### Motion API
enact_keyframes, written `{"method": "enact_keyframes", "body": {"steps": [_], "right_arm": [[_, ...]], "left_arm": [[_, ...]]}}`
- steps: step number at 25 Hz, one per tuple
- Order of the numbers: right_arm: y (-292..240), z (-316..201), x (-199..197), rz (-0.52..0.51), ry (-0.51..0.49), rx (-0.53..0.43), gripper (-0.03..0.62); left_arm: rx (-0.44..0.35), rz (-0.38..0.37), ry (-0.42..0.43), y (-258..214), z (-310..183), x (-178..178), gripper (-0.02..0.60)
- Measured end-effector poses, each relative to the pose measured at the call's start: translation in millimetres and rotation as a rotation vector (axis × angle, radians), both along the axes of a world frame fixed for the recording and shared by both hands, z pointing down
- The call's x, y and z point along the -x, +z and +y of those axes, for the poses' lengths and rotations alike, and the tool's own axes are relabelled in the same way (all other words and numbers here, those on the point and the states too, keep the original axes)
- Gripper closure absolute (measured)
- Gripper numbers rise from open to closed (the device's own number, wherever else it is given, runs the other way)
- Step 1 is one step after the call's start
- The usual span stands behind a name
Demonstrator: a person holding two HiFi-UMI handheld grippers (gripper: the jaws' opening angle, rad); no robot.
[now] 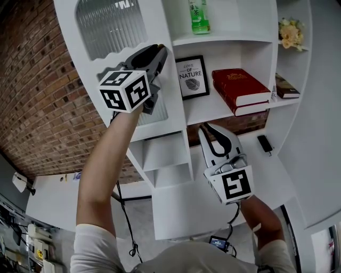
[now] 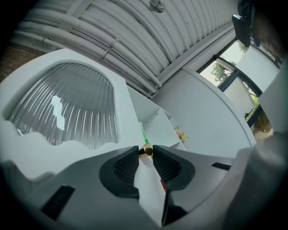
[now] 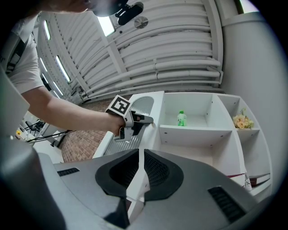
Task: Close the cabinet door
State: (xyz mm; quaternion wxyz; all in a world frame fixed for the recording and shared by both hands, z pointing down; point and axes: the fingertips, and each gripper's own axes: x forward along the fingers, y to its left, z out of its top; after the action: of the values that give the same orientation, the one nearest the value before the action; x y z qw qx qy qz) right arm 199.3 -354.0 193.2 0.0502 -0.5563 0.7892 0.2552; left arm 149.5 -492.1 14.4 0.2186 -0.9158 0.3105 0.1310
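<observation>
Cabinet door (image 1: 109,26) stands upright, ajar; left gripper (image 1: 160,51) fingers clamp its knob (image 2: 145,151), right gripper (image 1: 204,128) fingers together.

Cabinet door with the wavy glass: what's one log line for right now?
white ribbed-glass cabinet door: open | left gripper: shut on door's small brass knob | right gripper: shut, empty, away from door

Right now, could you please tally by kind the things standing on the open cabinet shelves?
Green bottle: 1
Framed print: 1
Books: 2, a red book and a dark book
Flower bunch: 1
Total: 5
</observation>
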Motion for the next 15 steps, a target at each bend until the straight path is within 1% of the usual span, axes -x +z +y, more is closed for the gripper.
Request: {"method": "enact_keyframes", "body": {"steps": [3,8,15], "right_arm": [[-0.6,0.9,1.6,-0.001,-0.002,-0.001,0.545],[-6.9,1.5,-4.6,-0.006,0.004,-0.042,0.545],[-12.8,4.0,0.9,-0.005,0.012,-0.050,0.545]], "left_arm": [[0.003,0.002,0.006,1.7,3.1,2.2,0.491],[-0.009,0.020,0.031,1.0,18.9,6.0,0.491],[-0.010,0.051,0.063,8.6,40.0,25.4,0.492]]}}
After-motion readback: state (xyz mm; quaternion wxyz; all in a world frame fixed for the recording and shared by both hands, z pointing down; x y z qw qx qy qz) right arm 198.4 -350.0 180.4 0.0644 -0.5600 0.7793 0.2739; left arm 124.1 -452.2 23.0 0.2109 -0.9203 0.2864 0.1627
